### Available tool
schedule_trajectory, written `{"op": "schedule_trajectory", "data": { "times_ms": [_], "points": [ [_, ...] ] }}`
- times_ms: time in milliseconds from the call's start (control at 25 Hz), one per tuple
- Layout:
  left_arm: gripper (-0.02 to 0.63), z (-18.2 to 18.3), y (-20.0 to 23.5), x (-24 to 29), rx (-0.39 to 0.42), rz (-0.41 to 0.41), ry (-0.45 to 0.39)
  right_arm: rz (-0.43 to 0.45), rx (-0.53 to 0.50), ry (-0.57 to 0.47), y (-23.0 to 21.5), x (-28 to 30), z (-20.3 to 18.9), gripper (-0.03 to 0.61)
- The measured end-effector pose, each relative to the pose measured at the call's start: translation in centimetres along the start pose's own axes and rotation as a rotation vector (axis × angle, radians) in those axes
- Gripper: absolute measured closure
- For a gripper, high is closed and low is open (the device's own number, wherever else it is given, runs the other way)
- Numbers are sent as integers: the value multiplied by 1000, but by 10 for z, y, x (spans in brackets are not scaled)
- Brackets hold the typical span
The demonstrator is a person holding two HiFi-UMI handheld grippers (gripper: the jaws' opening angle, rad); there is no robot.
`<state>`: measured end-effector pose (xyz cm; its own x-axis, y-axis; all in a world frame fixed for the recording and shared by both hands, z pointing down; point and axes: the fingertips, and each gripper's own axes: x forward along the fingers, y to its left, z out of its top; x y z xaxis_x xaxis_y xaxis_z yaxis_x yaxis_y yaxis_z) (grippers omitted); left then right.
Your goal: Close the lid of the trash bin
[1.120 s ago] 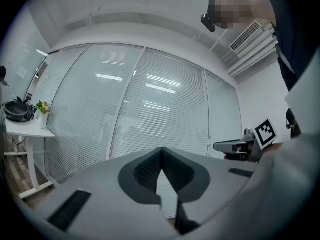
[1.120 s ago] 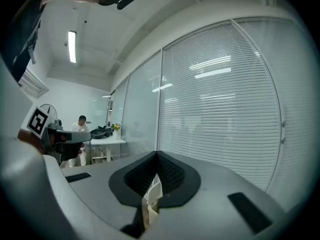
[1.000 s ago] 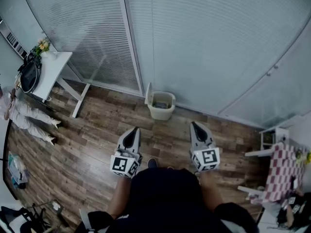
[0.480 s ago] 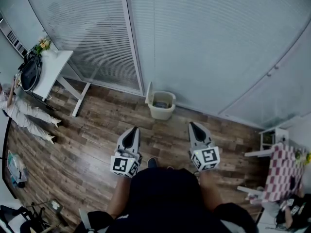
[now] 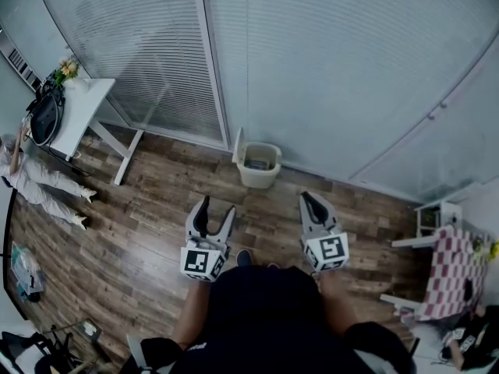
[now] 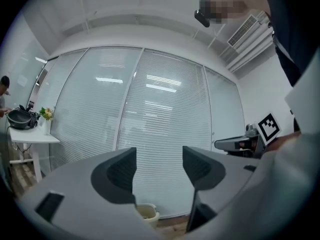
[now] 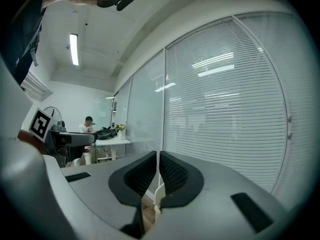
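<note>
Trash bin (image 5: 259, 170) on the floor, well apart from both grippers, lid (image 5: 238, 148) upright. Left gripper (image 5: 217, 207) jaws just opened, empty; right gripper (image 5: 309, 199) jaws closed, empty. Risk: a hard shove on the lid slides or tips the bin.

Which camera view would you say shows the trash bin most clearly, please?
The head view: the whole trash bin stands by the glass wall, its lid raised. The left gripper view shows only its rim low down; the right gripper view, just a pale sliver of it.
</note>
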<state>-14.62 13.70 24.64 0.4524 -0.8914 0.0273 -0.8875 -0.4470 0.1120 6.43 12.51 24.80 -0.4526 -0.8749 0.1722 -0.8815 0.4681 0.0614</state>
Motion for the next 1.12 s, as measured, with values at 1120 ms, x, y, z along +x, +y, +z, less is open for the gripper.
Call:
{"op": "schedule_trajectory", "data": {
  "times_ms": [1120],
  "points": [
    [347, -29, 24, 35, -58, -83, 31, -28, 105, 12, -14, 22, -35, 494]
  ]
}}
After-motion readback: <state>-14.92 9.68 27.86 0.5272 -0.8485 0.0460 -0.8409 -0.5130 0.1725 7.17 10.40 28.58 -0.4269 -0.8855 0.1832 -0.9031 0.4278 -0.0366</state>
